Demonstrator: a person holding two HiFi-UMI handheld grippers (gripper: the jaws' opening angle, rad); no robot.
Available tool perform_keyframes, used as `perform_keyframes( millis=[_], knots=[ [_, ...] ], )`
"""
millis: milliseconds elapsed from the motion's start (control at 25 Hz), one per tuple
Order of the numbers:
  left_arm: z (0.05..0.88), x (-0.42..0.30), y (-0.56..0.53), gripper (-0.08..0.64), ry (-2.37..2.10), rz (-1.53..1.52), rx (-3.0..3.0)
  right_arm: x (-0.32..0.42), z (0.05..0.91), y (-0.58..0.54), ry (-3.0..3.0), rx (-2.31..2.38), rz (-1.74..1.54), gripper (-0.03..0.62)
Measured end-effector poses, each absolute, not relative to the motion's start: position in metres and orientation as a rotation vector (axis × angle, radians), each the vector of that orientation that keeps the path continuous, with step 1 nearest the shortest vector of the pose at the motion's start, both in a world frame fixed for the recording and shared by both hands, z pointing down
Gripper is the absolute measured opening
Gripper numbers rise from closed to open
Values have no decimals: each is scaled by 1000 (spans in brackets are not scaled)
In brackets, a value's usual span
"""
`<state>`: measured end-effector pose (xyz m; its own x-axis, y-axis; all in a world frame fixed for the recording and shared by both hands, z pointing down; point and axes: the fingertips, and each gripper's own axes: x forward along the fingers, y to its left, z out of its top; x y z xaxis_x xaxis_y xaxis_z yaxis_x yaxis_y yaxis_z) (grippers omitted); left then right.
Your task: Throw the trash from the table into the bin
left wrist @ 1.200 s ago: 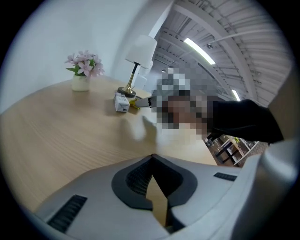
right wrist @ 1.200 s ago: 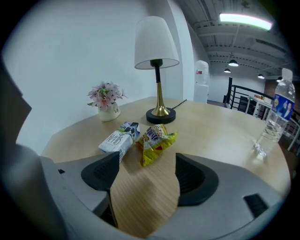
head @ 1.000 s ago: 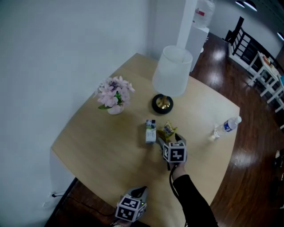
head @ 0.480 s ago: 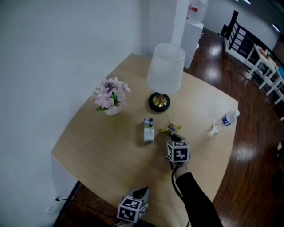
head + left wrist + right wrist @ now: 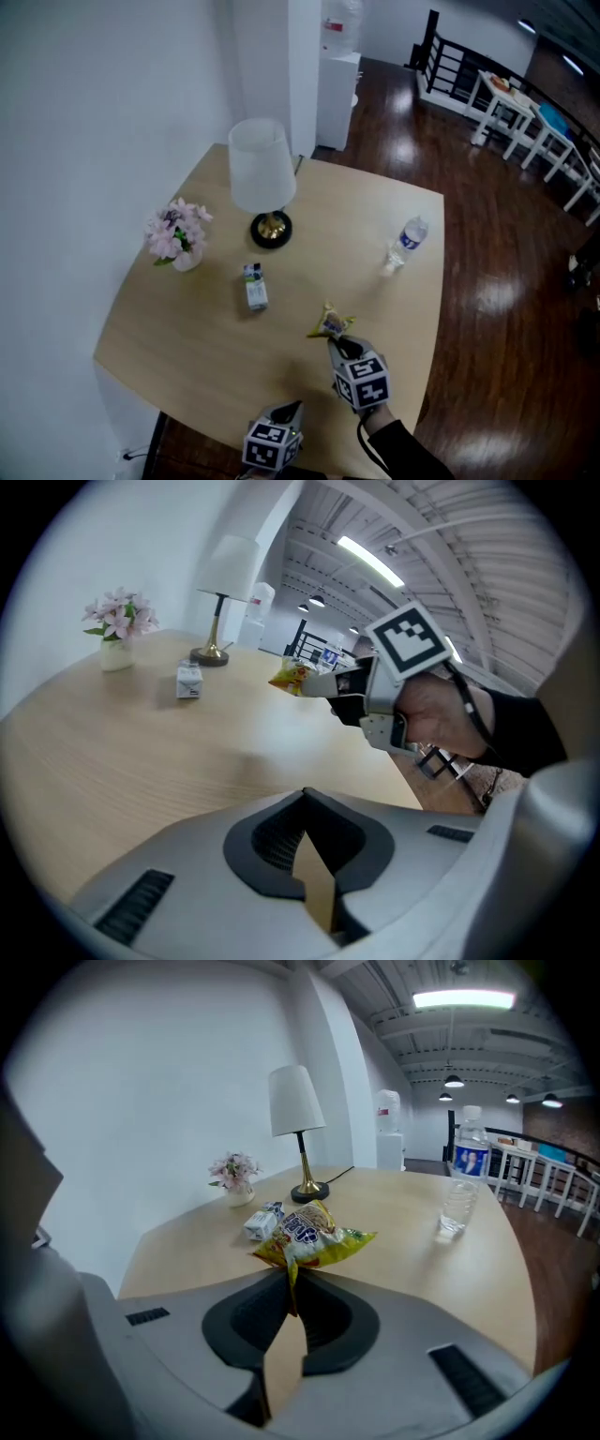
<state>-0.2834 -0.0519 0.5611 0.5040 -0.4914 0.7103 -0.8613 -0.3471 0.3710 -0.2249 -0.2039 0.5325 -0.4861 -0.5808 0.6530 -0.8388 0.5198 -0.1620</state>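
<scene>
I log the right gripper now clamped on the snack packet; a second ago its jaws stood open at it. The packet now hangs clear of the table, drawn back toward the near edge and well apart from the small carton it lay beside.

Black sleeve; grey right gripper bears a black-and-white marker cube.

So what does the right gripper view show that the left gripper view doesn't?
Only the right gripper view: the water bottle. Only the left gripper view: the hand holding the right gripper, with its marker cube. Both: the snack bag that gripper is shut on, plus the lamp, flowers, small carton and table.
</scene>
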Motion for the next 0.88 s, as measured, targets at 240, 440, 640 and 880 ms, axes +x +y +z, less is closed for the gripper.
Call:
perform_keyframes(
  millis=[240,440,640,880],
  knots=[
    [558,-221,-31,0,-989,720,2091,-147,517,-115,-2226,1180,673,21],
    [552,-142,0,0,-806,803,2192,-63,523,-34,-2138,1285,761,21],
    [548,-55,37,0,-625,849,2251,21,544,37,-2023,1425,871,21],
    [565,24,85,0,-493,939,2284,96,566,104,-1924,1530,981,21]
  ],
)
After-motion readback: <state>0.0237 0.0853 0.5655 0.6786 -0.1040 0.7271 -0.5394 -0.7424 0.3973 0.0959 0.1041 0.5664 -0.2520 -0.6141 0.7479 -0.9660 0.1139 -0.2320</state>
